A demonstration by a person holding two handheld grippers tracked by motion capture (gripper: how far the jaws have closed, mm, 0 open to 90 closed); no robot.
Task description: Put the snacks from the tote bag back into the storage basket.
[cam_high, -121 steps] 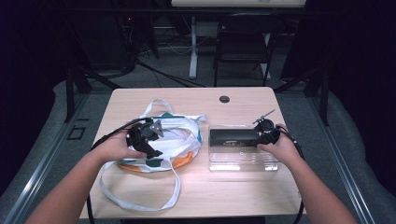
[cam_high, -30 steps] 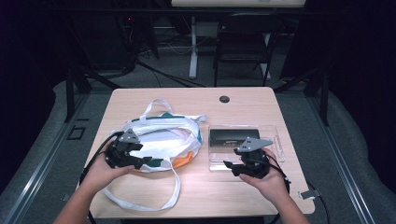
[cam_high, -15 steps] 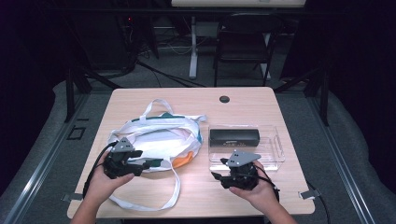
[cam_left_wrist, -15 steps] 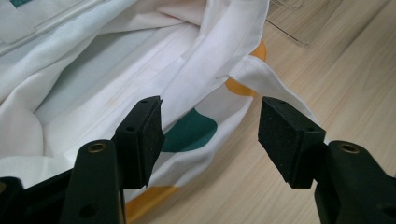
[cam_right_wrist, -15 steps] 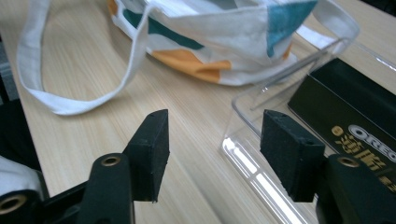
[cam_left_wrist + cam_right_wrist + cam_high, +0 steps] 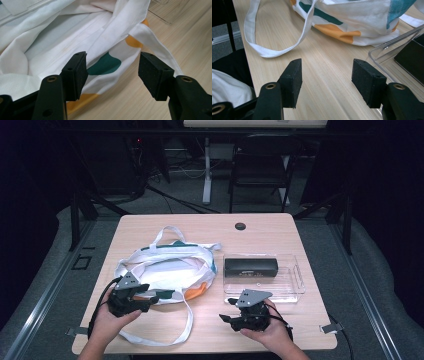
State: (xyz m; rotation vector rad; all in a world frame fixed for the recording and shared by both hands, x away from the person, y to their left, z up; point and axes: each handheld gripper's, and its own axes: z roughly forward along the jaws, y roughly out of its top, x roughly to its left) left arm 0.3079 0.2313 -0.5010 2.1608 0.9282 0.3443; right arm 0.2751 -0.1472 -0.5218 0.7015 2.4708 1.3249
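A white cloth tote bag (image 6: 165, 270) with teal and orange patches lies on the left half of the wooden table (image 6: 200, 230), its long strap (image 6: 189, 320) looping toward the near edge. A clear plastic tray (image 6: 290, 287) to its right holds a black box (image 6: 250, 267). My left gripper (image 6: 154, 298) sits at the bag's near left corner, open; its jaws frame the bag (image 6: 62, 45) with nothing between them (image 6: 112, 67). My right gripper (image 6: 226, 318) rests in front of the tray, pointing left, open (image 6: 325, 72) over bare wood, with the bag (image 6: 362, 17), strap (image 6: 277, 52) and tray (image 6: 392, 50) ahead.
A small black round cap (image 6: 240, 226) sits in the tabletop near the far edge. A dark chair (image 6: 260, 165) and a white desk leg (image 6: 206, 170) stand beyond the table. Bare wood lies between the two grippers along the near edge.
Both grippers have drawn back toward the near edge. The right one left the tray and now sits in front of it; the left one slid off the bag to its near corner.
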